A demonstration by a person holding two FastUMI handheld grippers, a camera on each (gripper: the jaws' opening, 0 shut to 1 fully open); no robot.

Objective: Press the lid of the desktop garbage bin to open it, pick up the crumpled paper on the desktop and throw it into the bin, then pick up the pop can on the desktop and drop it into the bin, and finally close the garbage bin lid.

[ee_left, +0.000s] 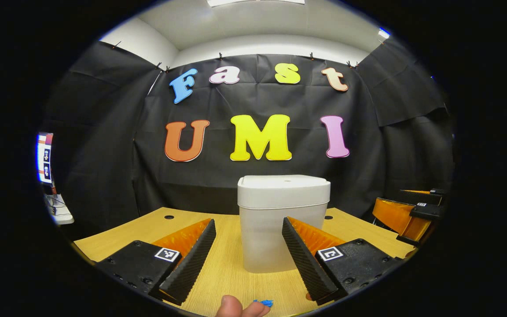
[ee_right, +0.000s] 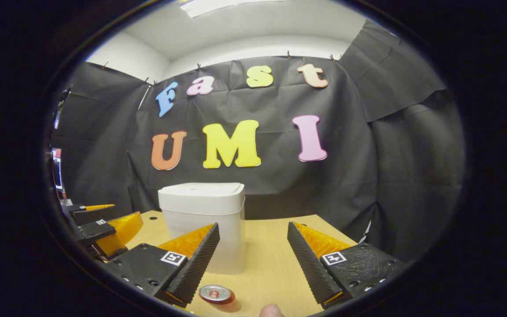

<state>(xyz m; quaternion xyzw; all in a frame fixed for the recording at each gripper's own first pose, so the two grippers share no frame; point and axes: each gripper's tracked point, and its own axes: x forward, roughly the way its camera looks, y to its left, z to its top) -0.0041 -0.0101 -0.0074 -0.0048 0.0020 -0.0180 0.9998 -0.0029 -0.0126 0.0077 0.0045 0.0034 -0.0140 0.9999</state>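
Garbage bin [ee_left: 283,220], its lid down and no writing legible on it, stands on the wooden counter [ee_left: 231,264] ahead of the left tongs [ee_left: 248,255], spread wide and empty, while the right tongs [ee_right: 253,259] gape equally empty above the pop can [ee_right: 216,294].

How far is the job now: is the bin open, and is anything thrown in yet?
Nothing looks done. The bin has its lid closed. Both the left gripper and right gripper are open, holding nothing. The pop can stands on the desk. All steps are left.
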